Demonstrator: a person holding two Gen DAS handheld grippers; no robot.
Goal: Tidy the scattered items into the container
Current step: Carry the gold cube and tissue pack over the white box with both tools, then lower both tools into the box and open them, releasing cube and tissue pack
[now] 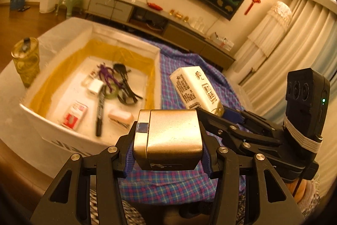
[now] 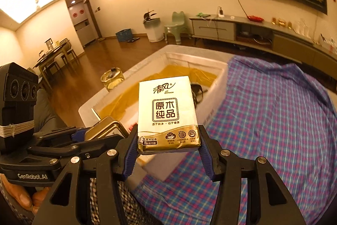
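Gold metal box, brushed and shiny, sits clamped between the blue pads of the left gripper, held clear above the plaid cloth. It's a rounded-corner block with a seam down one side, rigid, so it likely won't slip. In the left wrist view the white container, lined with yellow film, lies ahead and to the left, already holding a black marker, a purple cord, a red-white packet, a pink case and black straps. To do this well: carry the box over the near rim, lower it into the bare patch near the marker, then release. A yellow-green glass stands just beside the container's left wall; best kept clear of.

Right wrist view: right gripper is clamped on a tissue pack by its gold lower end, the pack standing upright, white wrapper with brown print, soft, so squeezing harder would only crumple it. The container lies beyond and below it. The left gripper shows at lower left with the gold box. Suggest dropping the items one at a time, so the grippers don't collide over the opening.
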